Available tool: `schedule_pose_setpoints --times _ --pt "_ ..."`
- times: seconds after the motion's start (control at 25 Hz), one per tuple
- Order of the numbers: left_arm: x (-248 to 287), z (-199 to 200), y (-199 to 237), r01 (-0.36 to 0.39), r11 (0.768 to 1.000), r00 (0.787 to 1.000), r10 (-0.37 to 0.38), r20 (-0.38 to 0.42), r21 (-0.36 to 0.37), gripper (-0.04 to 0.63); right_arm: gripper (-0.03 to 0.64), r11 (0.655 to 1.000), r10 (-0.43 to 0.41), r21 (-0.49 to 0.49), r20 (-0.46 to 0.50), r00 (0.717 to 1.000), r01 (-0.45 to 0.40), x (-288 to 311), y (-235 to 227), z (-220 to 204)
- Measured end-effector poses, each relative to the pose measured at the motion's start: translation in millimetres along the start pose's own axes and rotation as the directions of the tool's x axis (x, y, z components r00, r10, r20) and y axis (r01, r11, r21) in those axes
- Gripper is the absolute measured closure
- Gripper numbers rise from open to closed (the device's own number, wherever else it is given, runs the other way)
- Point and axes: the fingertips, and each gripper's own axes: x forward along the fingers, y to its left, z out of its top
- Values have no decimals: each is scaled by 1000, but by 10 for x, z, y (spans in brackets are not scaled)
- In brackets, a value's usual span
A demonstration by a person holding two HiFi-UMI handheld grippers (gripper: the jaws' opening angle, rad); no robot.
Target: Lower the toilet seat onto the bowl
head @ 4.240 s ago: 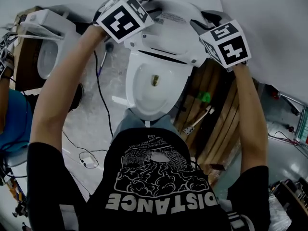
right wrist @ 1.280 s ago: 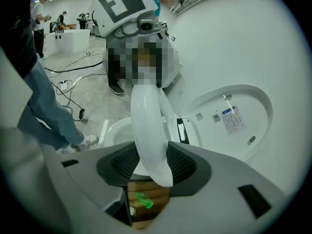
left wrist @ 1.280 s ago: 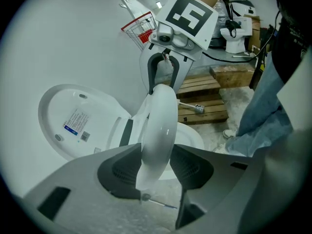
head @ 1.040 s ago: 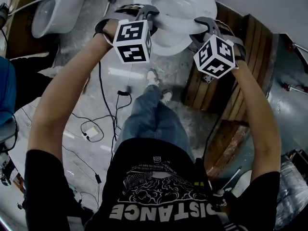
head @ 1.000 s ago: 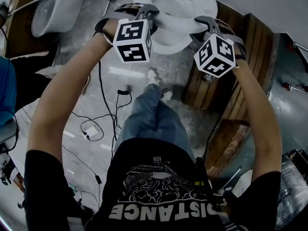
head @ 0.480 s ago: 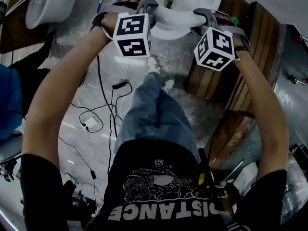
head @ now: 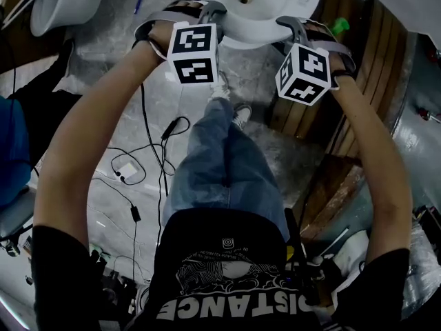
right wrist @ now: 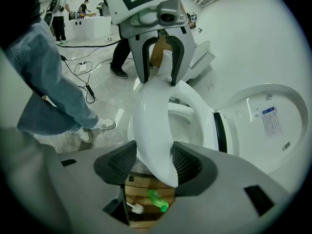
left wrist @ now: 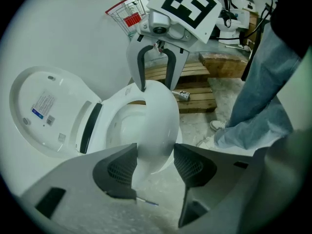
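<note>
Now both tools are low at the front of the toilet, arms stretched fwd in the head view. The left gripper [left wrist: 155, 167] has the toilet seat [left wrist: 157, 126] btwn its jaws. Those jaws have just been opening and stand wide, yet its pads [left wrist: 119, 168] meet the seat's front rim on both sides, as far as the left gripper view shows. Same w/ the right gripper [right wrist: 155, 167]: jaws have just been opening, set wide, and the white rim fills the whole gap btwn the pads [right wrist: 117, 167], so it has hold of the seat too. The two grip opp. sides of the front curve and each shows in the other's view. The seat lies low over the bowl [left wrist: 121, 128]; whether it rests fully on the bowl's rim can't be told. The lid [left wrist: 44, 111] stands up behind, w/ a label on its inner face. A wooden pallet [head: 358, 67] sits just beside the toilet on the person's right, and a green bottle [right wrist: 158, 200] and a small brush [right wrist: 136, 207] lie on it. Cables [head: 148, 157] trail over the floor at the person's left. A second toilet [head: 65, 2] stands well apart at top left of the head view.
</note>
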Motion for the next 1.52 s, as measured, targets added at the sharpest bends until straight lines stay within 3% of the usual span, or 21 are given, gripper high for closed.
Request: schedule_pose_setpoints --times 0.6,1.0,1.52 --pt "579 -191 -312 -4 1000 999 5 -43 24 365 379 999 -39 -13 -31 999 39 592 317 -127" --pt "953 -299 -461 26 1000 997 -26 -71 6 367 377 999 6 -36 -66 998 -9 967 493 -223" --pt "1419 -418 -569 104 994 989 -107 -104 -37 376 380 997 74 23 -78 994 -72 1409 620 -335"
